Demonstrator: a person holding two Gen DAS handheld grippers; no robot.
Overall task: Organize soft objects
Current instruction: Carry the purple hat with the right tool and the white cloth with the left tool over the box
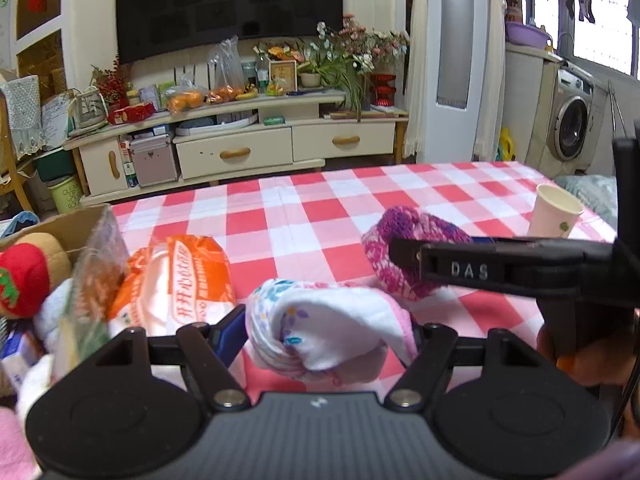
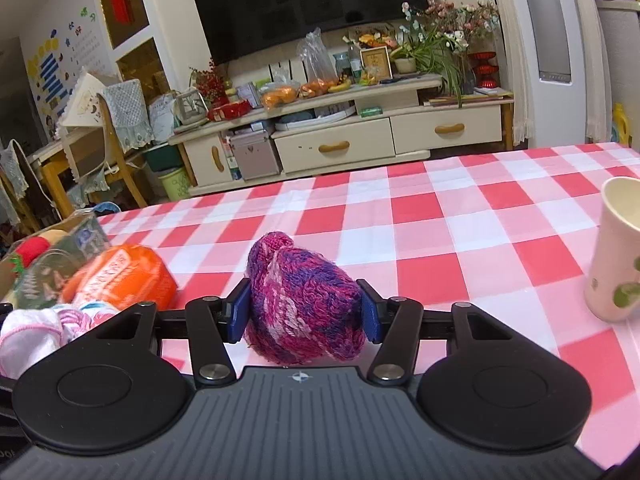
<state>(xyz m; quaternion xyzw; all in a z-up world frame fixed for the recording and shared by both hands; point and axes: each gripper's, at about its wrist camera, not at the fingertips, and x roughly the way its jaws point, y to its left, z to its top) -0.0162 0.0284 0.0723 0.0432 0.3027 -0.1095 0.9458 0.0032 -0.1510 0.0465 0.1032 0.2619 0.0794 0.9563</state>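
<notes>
Left wrist view: left gripper, jaws part-way closed, pads pressed on a bundled white cloth with floral print and pink trim; the cloth sits between the blue pads and appears lifted a little off the checked tablecloth. To this gripper's left, just beside it: an orange-and-white plastic packet lying on the tablecloth. Further left, at the table's edge: a cardboard box holding a red plush toy, a tan plush behind it and other soft items, not all identifiable. Ahead and to the right: right gripper, seen side-on, with a pink-and-purple knitted hat at its fingertips. Beyond that, further right: a paper cup, upright.

Right wrist view: right gripper, jaws roughly half closed, both blue pads against the sides of the knitted hat, which fills the gap; its lower edge seems close to or touching the tablecloth, cannot tell which. To this gripper's left: the orange packet, and nearer, the white cloth. Far left: the box with the red plush. To the right, well apart from the hat: the paper cup, upright, with green spots.

Background, both views: a cream TV cabinet under a dark television.
</notes>
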